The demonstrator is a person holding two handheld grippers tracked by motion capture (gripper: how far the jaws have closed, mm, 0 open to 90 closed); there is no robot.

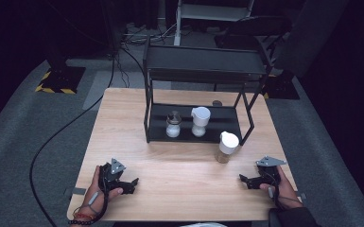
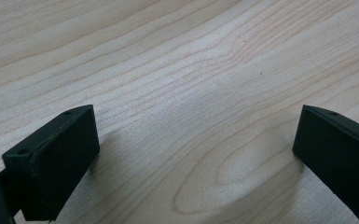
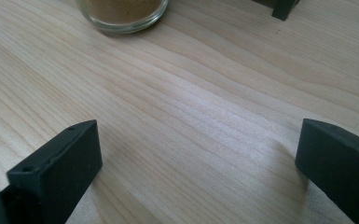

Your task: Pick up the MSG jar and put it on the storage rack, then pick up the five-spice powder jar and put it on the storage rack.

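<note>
Gripper views: both tools [image 2: 196, 154] [image 3: 198, 158] gape wide, holding nothing.

- Your left gripper [image 1: 133, 182] is black, with a grey three-cornered plate on top and a dark cable.
- Your right gripper [image 1: 242, 178] looks the same.
- You wear a beaded bracelet [image 1: 79, 218] and a dark sleeve [image 1: 292, 217].
</note>
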